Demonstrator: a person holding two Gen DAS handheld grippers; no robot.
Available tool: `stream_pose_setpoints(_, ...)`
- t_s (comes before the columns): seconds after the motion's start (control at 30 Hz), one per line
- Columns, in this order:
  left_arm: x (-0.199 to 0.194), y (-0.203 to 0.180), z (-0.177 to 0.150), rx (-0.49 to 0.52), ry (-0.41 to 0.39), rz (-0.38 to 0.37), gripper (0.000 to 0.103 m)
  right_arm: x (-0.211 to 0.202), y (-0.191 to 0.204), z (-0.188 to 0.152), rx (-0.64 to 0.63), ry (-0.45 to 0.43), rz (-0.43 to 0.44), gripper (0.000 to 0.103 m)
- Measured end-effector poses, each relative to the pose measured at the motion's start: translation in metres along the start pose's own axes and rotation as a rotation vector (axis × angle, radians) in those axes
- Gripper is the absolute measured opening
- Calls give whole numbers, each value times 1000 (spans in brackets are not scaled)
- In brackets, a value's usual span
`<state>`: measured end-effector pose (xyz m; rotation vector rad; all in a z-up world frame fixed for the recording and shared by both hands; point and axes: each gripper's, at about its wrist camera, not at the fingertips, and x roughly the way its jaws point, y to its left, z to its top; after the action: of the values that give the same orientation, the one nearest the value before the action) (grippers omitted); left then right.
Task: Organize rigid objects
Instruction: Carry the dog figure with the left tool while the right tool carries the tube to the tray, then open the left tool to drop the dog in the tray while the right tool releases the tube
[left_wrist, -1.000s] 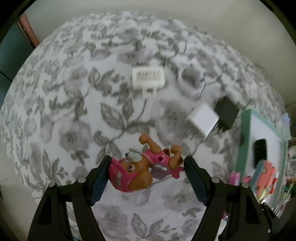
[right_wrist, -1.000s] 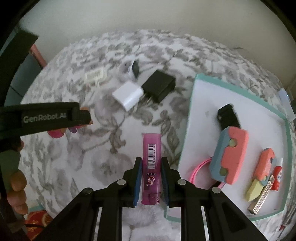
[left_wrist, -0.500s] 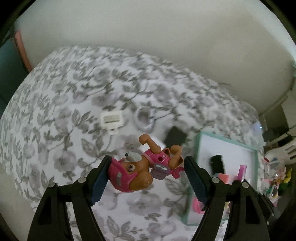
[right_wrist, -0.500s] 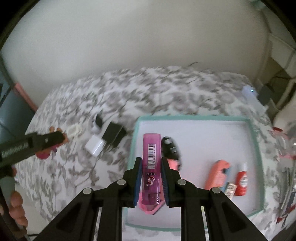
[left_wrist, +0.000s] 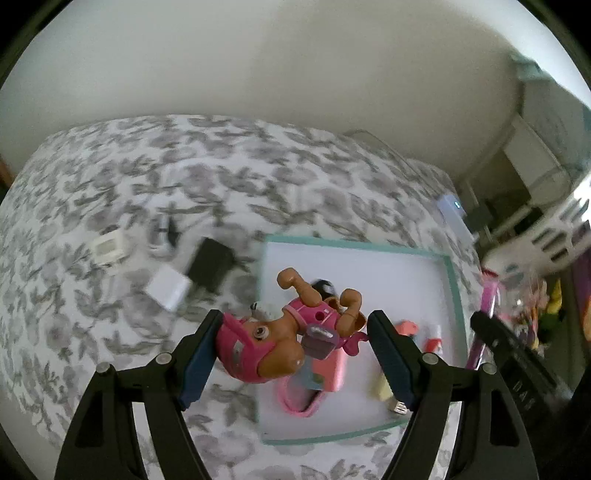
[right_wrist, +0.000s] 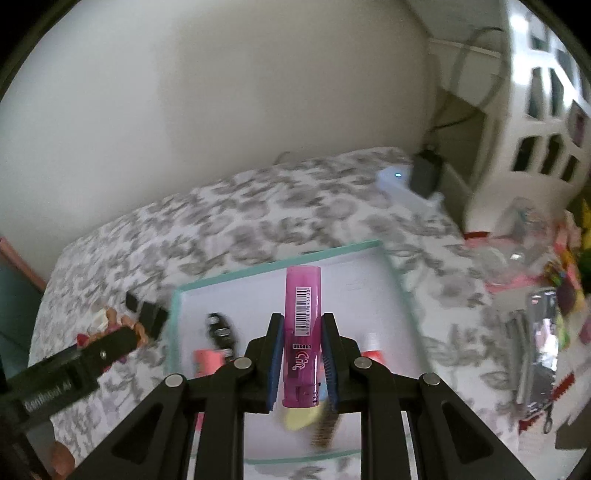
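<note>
Left gripper (left_wrist: 293, 350) clamps a toy dog (left_wrist: 273, 347) above the teal tray (left_wrist: 456, 295); right gripper (right_wrist: 302, 363) pinches a pink lighter (right_wrist: 301, 332) over it. Risk — both descending together may collide, or land on the pink block (left_wrist: 328, 369) and cable. Chargers (left_wrist: 192, 273) lie outside on the floral cloth (left_wrist: 110, 177).

Tray (left_wrist: 452, 280) on patterned cloth (left_wrist: 258, 177), right of two chargers (left_wrist: 210, 264) lying side by side. Small slatted piece (left_wrist: 109, 248) farther left, coiled cable (left_wrist: 162, 230) behind chargers. Toy dog (left_wrist: 280, 332) between left gripper (left_wrist: 293, 354) fingers, above tray's near-left part. Lighter (right_wrist: 302, 332) upright between right gripper (right_wrist: 302, 360) fingers, over tray middle. Clip (right_wrist: 221, 329) in tray, left of lighter. Shelf unit (right_wrist: 546, 110) far right, beyond cloth edge.
</note>
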<state>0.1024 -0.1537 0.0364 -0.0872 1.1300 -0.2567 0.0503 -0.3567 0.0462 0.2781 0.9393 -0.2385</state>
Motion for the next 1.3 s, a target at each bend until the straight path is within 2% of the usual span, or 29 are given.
stream_pose_setpoints(0.2,19,-32,-7,70,37,8,80,3,-27,2,54,16,-11,21)
stream_pose_setpoints(0.37,31,-49,-14,118,59,23,80,6,-27,1,32,25,-14,21)
stream_pose_setpoints(0.6,58,-71,-29,211,106,79,80,44,-30,-15,19,138,-33,21)
stream_pose_setpoints(0.77,72,-77,-36,242,143,98,80,56,-30,-20,5,178,-43,21)
stream_pose_setpoints(1.3,73,-82,-40,282,144,127,80,66,-25,-25,-3,229,-46,21)
